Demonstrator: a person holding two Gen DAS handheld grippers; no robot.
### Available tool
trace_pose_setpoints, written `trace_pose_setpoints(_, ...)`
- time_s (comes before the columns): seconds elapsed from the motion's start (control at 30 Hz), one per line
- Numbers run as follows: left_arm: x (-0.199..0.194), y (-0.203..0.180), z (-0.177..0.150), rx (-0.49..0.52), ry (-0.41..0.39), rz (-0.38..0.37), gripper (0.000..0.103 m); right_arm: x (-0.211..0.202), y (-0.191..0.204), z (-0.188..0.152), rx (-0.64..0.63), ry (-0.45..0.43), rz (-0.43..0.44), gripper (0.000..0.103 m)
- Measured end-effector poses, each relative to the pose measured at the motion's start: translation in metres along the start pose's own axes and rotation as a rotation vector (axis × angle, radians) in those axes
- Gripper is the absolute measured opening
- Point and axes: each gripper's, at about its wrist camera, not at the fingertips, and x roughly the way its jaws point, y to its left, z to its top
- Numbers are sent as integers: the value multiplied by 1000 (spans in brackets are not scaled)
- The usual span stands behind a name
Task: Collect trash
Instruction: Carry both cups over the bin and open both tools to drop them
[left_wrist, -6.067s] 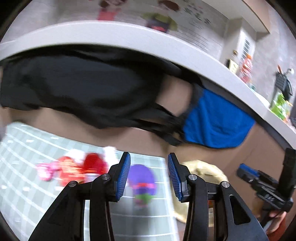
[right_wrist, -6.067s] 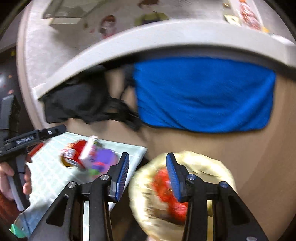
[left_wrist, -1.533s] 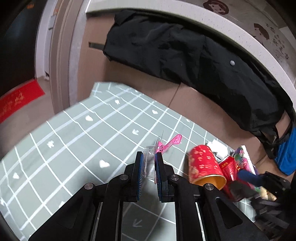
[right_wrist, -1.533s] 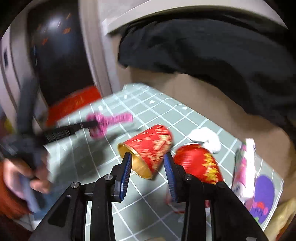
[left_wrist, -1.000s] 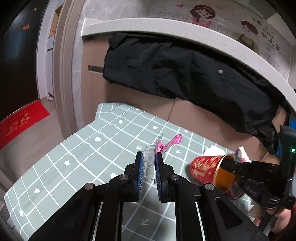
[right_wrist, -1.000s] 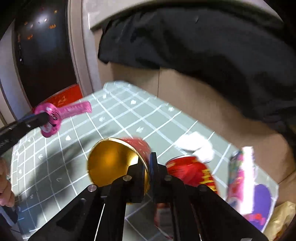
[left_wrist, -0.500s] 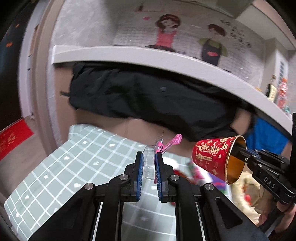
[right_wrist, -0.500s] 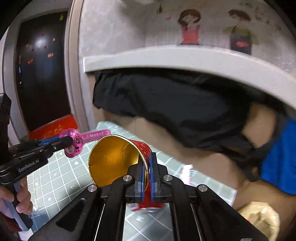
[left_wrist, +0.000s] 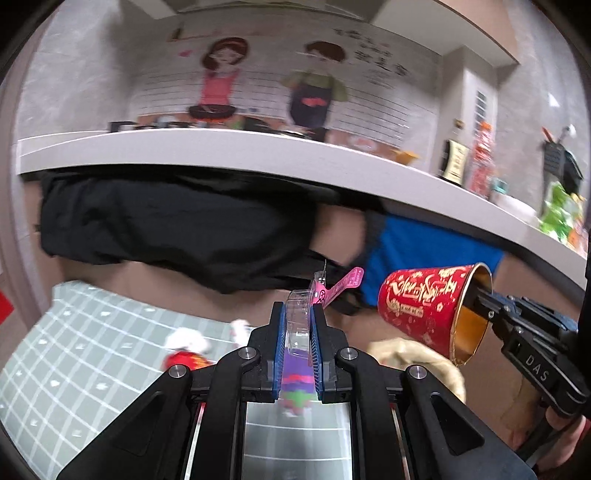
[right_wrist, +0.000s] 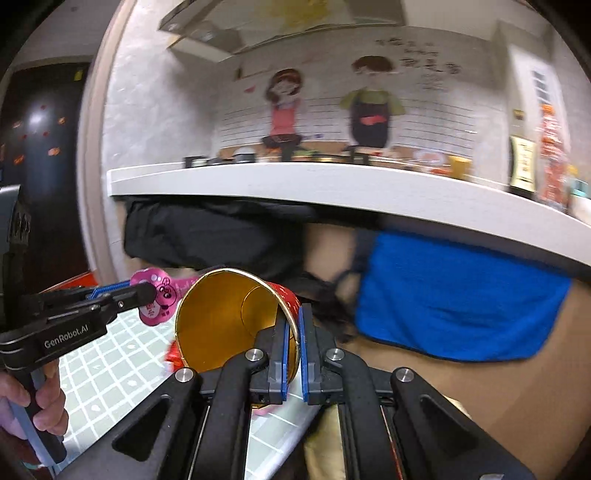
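Note:
My left gripper (left_wrist: 298, 321) is shut on a clear plastic packet (left_wrist: 297, 325) with a pink tag (left_wrist: 341, 285) sticking up and to the right, held in the air above the mat. To its right, my right gripper (left_wrist: 476, 295) carries a red paper cup (left_wrist: 424, 306) on its side. In the right wrist view my right gripper (right_wrist: 291, 325) is shut on the rim of the red cup (right_wrist: 225, 317), whose gold inside faces the camera. The left gripper (right_wrist: 140, 291) with the pink packet (right_wrist: 159, 295) hangs at the left. A beige bag (left_wrist: 417, 354) lies below the cup.
On the green checked mat (left_wrist: 92, 350) lie a red can (left_wrist: 184, 360), a white tissue (left_wrist: 184, 341) and a purple wrapper (left_wrist: 295, 384). A black jacket (left_wrist: 166, 229) and a blue cloth (right_wrist: 454, 295) hang under a white counter (left_wrist: 258, 155). A person's hand (right_wrist: 40, 410) holds the left gripper.
Both grippers have risen off the mat and swung right with the packet and the cup. The counter top and the wall picture have come into view.

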Motion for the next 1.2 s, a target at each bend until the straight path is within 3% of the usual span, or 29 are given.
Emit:
trace_pose_setpoints(0.17, 23, -47, -8, 32, 38, -66, 13, -19, -48, -14, 49, -2, -78, 5)
trace_pose_setpoints(0.5, 70, -120, -33, 111, 89, -127, 13, -38, -126, -52, 182, 12, -180, 5)
trace_pose_setpoints(0.8, 108, -135, -54, 133, 170, -136, 13, -22, -155, -82, 239, 68, -191, 5)
trace_pose_setpoints(1.2, 167, -132, -85, 88, 326, -152, 13, 19, -175, -121, 330, 164, -156, 5)
